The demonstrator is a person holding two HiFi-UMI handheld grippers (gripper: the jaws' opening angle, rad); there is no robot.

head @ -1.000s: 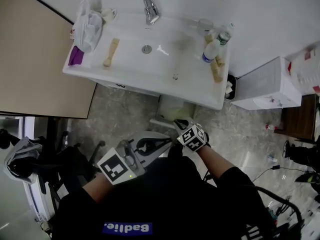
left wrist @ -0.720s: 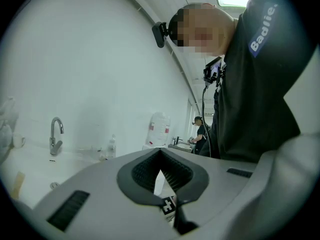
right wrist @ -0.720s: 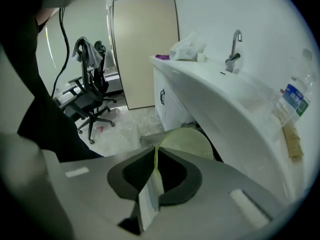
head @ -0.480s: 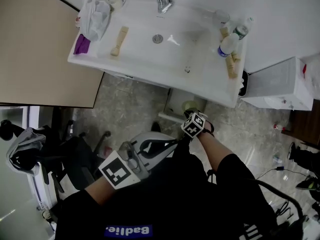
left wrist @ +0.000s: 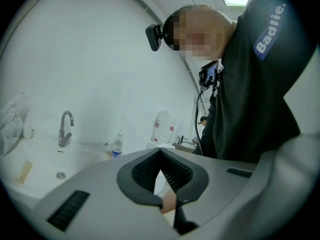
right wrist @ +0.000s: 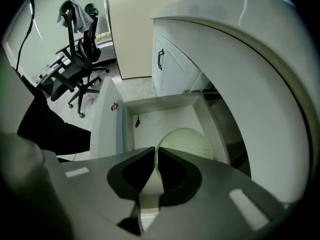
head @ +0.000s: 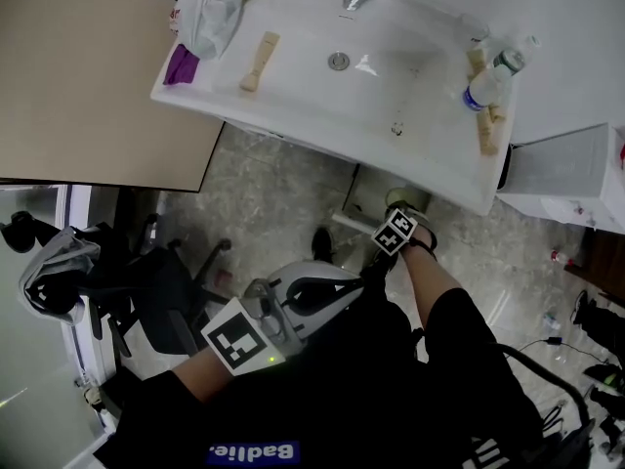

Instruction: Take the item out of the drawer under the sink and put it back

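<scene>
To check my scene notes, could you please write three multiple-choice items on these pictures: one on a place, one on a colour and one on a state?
1. Where is the round item?
A. In the sink basin
B. In the jaws of the right hand-held gripper, at the drawer
C. On the office chair

2. What colour is the round item?
A. Pale green
B. Red
C. Black

3. How does the drawer stand?
A. Pushed shut
B. Pulled open
C. Taken out and lying on the floor

Answers:
1 B, since the right gripper view shows the item's rim pinched between the jaws, with the drawer behind it.
2 A, since its speckled surface looks pale green in that view.
3 B, since the drawer's white inside is exposed below the cabinet front.
</scene>
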